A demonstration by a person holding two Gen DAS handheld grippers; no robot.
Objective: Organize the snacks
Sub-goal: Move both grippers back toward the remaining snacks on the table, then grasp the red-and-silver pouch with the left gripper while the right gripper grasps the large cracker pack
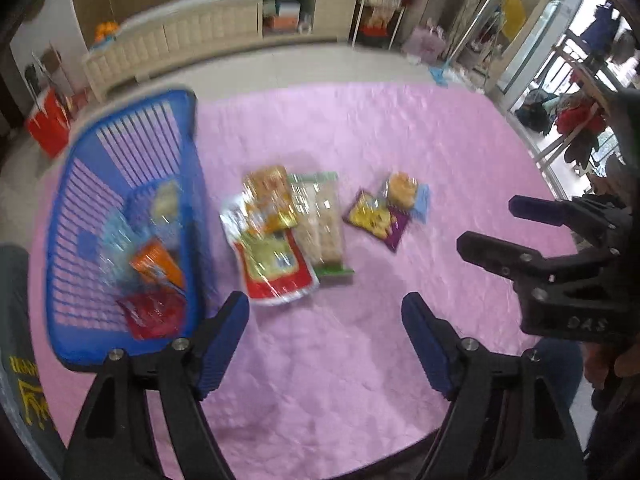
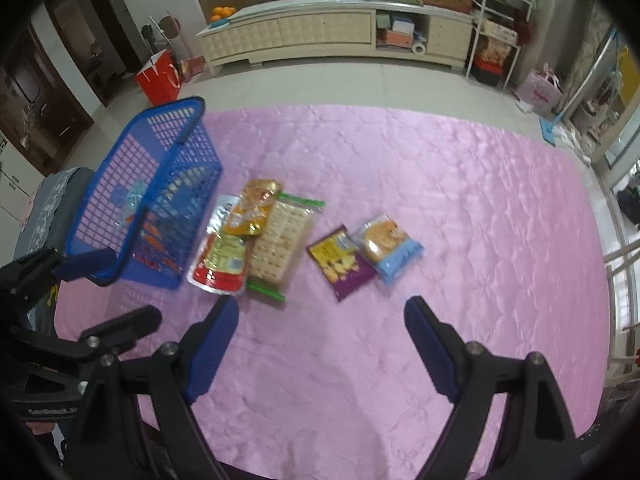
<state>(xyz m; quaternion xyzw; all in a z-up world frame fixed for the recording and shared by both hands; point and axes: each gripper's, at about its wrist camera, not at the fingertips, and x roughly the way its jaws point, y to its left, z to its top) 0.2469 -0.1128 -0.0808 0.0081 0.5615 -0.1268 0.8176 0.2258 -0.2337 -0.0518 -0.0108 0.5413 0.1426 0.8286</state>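
Inspecting the left wrist view first: the left gripper [image 1: 325,336] stands with jaws spread and nothing between them, poised over bare pink cloth [image 1: 460,152]. Ahead and to its left sits the blue basket [image 1: 188,120], holding several packets; blur prevents a firm count, though an orange packet [image 1: 157,266] and a red packet [image 1: 151,316] are distinguishable. Directly ahead lies an overlapping pile: one red-and-white pouch [image 1: 276,276], one orange pouch [image 1: 269,204] and one cracker pack [image 1: 322,228]. Ahead and to the right lie one purple-and-yellow packet [image 1: 376,220] and one cake packet [image 1: 405,196], edges overlapping. The right gripper [image 1: 486,226] enters from the right, likewise empty.

Risk noted: the pile overlaps, so a pinch on one pouch could drag or lift its neighbour. Slick wrappers may slip from the pads.

Right wrist view: the right gripper [image 2: 322,338] is spread wide and empty, with five loose packets ahead of it, the purple-and-yellow packet [image 2: 342,262] and cake packet [image 2: 387,246] nearest. The basket [image 2: 116,160] lies ahead to its left, beyond the pile. The left gripper [image 2: 112,292] sits just beside the basket's near corner; a careless swing could knock or shift it. Both grippers working close together could collide.
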